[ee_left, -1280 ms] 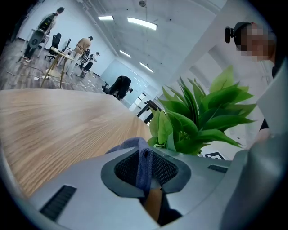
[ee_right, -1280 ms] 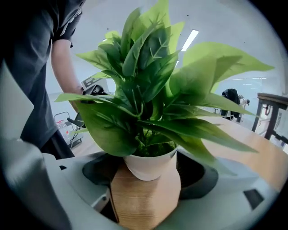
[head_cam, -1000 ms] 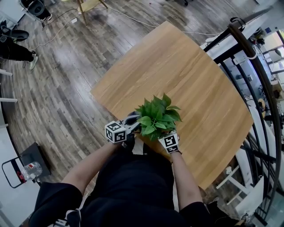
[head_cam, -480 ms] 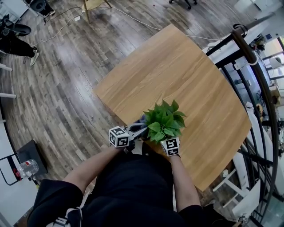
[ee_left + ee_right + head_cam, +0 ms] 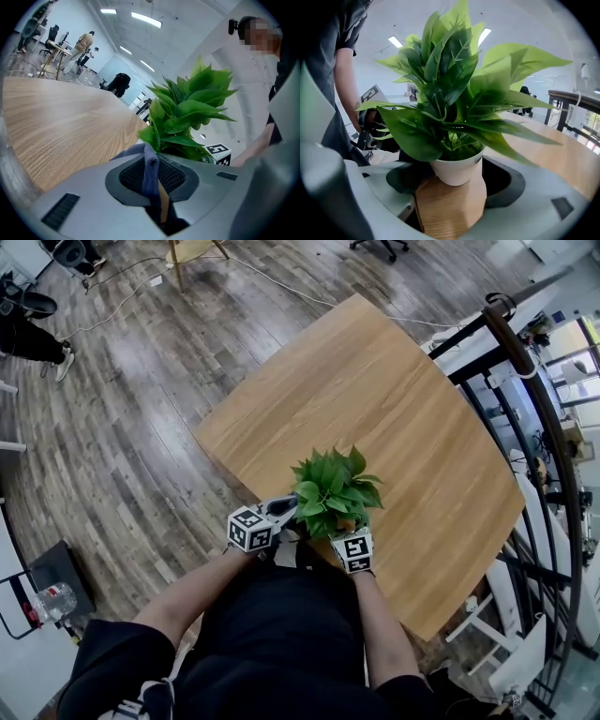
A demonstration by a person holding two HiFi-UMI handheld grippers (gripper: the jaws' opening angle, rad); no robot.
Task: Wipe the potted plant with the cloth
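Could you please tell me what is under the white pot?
Directly under the white pot sits a tan ribbed base, held between the jaws of the right hand-held gripper. The base's bottom, and whatever it stands on, is covered by the gripper's body.

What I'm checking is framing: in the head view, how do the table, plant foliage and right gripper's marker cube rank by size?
Largest to smallest:
1. wooden table
2. foliage of the potted plant
3. right gripper's marker cube, clearly smallest

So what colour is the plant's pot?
White pot, clearest in the right gripper view.
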